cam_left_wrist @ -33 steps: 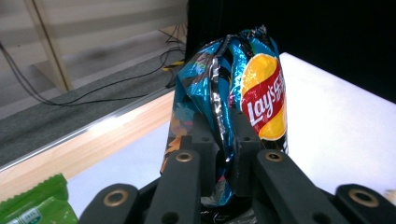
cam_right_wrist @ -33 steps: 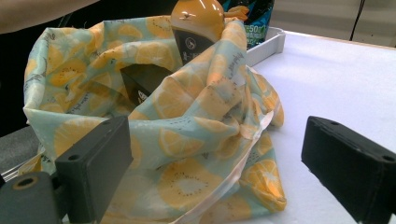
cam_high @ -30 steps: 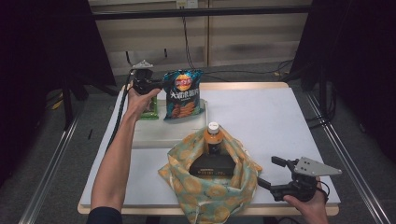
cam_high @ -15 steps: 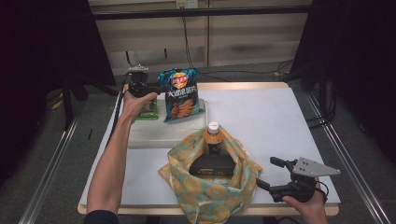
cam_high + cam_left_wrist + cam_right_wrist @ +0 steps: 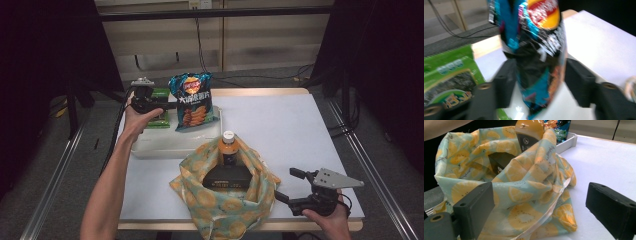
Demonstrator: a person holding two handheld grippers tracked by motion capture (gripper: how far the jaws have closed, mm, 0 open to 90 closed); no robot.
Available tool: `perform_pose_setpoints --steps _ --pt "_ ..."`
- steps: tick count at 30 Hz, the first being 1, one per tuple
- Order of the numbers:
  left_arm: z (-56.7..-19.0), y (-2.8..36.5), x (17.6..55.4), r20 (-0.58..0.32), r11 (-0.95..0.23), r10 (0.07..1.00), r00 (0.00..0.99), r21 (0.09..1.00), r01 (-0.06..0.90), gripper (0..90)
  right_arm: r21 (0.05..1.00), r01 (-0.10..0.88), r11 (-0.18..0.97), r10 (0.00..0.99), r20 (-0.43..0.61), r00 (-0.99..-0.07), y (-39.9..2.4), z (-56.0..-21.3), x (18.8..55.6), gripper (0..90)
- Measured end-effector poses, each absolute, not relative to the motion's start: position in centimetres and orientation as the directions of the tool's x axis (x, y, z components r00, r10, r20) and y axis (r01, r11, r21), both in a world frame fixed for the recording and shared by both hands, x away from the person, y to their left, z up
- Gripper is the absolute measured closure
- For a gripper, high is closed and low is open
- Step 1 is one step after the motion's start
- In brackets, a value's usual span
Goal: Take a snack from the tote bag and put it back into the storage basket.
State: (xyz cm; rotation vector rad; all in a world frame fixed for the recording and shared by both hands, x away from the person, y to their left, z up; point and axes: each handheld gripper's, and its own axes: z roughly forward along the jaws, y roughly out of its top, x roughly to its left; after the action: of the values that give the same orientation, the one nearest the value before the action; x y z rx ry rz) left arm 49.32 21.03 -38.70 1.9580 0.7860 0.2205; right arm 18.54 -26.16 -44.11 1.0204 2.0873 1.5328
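- Two tongs are working here: my left tongs (image 5: 537,82) are closing around the chip bag (image 5: 192,100), which is standing in the white tray (image 5: 165,147) at the far left of the desk (image 5: 300,130).
- The jaws have just been closing with the bag between them, but in the left gripper view I am still seeing a small gap on each side, so the pads are not pressing yet.
- I am judging that a soft squeeze low on the bag is best, because it is full of air and can slip or crush.
- My right tongs (image 5: 290,185) are resting released near the front right corner, beside the lemon cloth bag (image 5: 225,200).
- Inside that cloth, an orange bottle (image 5: 228,147) and a dark box (image 5: 226,177) are already taking space, so the chips probably need to go in from above.
- A green snack pack (image 5: 159,107) is lying just beside the chip bag, near my left hand, and could be knocked.
- The tray wall is standing between the chips and the cloth bag, so I am planning to lift first.
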Motion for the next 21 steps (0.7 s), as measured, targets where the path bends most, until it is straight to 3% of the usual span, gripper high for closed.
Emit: perform_pose_setpoints --steps 1,2,4,7,9,14,21 --pt "-38.7 21.0 49.3 -0.17 -0.314 0.61 0.774 0.845 0.432 62.4 0.928 0.339 0.152 0.725 0.128 -0.676 -26.2 -44.1 18.5 7.3" --pt "-38.8 20.8 48.7 -0.173 -0.317 0.577 0.799 0.854 0.413 66.7 0.928 0.338 0.154 0.727 0.125 -0.675 -26.1 -44.1 18.6 7.3" --pt "-39.0 20.5 48.5 -0.194 -0.324 0.544 0.816 0.849 0.418 70.3 0.929 0.34 0.15 0.728 0.129 -0.673 -26.1 -44.1 18.6 7.3" --pt "-39.9 19.2 48.2 -0.183 -0.377 0.519 0.835 0.828 0.415 84.8 0.929 0.335 0.157 0.725 0.122 -0.678 -26.0 -44.1 18.6 7.4" --pt "-40.7 18.4 48.3 -0.185 -0.398 0.514 0.838 0.814 0.424 89.3 0.928 0.34 0.154 0.727 0.126 -0.675 -26.0 -44.1 18.5 7.3" --pt "-43.1 16.6 48.4 -0.205 -0.444 0.485 0.85 0.78 0.441 90.0 0.929 0.337 0.154 0.727 0.124 -0.675 -26.2 -44.1 18.5 7.3" --pt "-45.3 16.2 48.9 -0.209 -0.478 0.512 0.833 0.736 0.479 90.0 0.927 0.341 0.154 0.725 0.128 -0.676 -26.1 -44.1 18.6 7.3"
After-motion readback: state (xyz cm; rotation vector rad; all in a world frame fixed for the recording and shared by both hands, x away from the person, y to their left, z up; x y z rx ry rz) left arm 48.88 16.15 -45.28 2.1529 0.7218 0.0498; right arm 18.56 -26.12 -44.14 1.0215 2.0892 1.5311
